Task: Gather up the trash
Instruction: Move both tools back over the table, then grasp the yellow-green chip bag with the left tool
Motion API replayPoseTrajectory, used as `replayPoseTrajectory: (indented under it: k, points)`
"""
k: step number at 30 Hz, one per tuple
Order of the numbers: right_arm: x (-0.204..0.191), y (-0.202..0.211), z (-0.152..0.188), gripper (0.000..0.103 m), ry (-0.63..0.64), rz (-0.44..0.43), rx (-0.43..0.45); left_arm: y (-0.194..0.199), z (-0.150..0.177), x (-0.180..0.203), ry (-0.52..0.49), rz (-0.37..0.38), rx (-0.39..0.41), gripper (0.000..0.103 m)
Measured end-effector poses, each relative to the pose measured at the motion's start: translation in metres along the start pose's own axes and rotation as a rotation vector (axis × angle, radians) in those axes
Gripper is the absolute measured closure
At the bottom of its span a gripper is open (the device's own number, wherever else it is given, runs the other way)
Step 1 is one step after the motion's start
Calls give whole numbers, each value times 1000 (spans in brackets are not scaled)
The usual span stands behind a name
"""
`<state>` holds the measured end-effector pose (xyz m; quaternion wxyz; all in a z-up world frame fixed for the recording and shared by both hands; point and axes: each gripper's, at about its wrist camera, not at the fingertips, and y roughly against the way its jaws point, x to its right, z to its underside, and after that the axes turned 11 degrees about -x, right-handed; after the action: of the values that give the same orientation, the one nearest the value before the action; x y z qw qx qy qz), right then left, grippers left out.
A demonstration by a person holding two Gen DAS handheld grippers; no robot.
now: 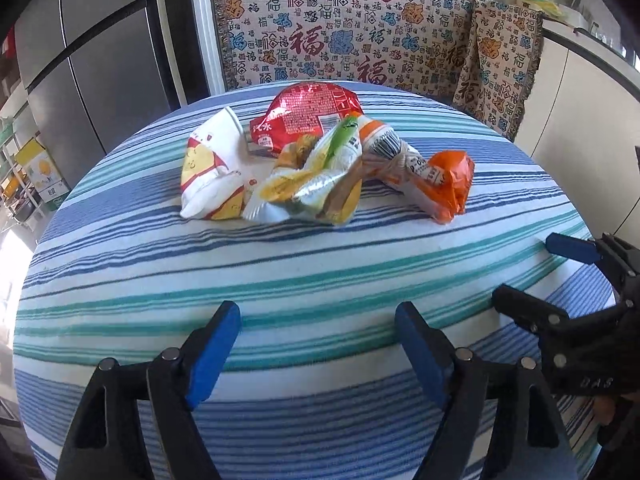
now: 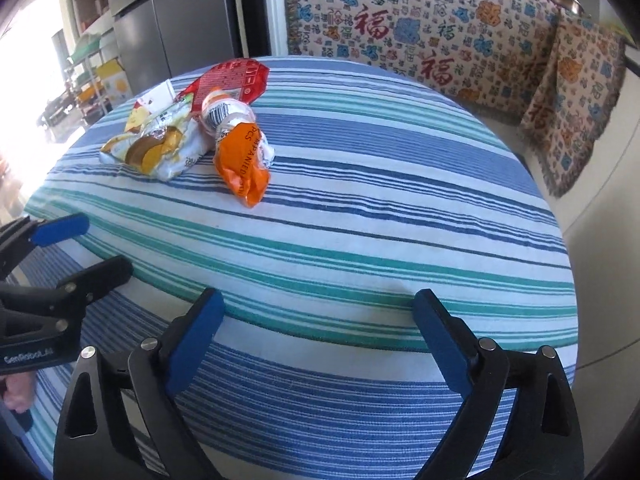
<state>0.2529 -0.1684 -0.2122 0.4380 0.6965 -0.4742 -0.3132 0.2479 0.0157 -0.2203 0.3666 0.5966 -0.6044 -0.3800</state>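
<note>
Several crumpled snack wrappers lie in a heap on the far half of a round striped table (image 1: 280, 280): a red bag (image 1: 308, 114), a white and yellow bag (image 1: 212, 172), a yellow-green foil bag (image 1: 312, 184) and an orange and white wrapper (image 1: 436, 178). In the right wrist view the orange wrapper (image 2: 244, 160) lies nearest, with the foil bag (image 2: 160, 148) and red bag (image 2: 228, 80) behind. My left gripper (image 1: 318, 344) is open and empty over the near edge. My right gripper (image 2: 320, 336) is open and empty, to the right of the left one.
A sofa with a patterned throw (image 1: 340, 28) curves behind the table. A grey fridge (image 1: 92, 60) stands at the back left, with shelves and boxes (image 1: 36, 172) beside it. White counters (image 1: 580, 92) stand at the right. The right gripper (image 1: 560, 276) shows beside the left one.
</note>
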Motion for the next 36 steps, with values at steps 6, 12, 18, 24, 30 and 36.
replayPoseTrajectory:
  k: [6, 12, 18, 24, 30, 36]
  points:
    - [0, -1, -1, 2, -13, 6, -7, -12, -25, -4, 27, -9, 4, 21]
    - [0, -1, -2, 2, -14, 7, -7, -3, -41, -2, 23, 2, 83, 23]
    - [1, -1, -1, 2, -13, 8, -5, 1, -52, -3, 12, -2, 113, 39]
    - [1, -2, -1, 2, -13, 7, -4, 6, -51, -11, 15, 26, 114, 66]
    - [2, -2, -1, 1, -12, 7, -2, 33, -18, -26, 13, 54, 109, 69]
    - [2, -2, 0, 1, -12, 7, -1, 59, 30, -44, 16, 39, 104, 68]
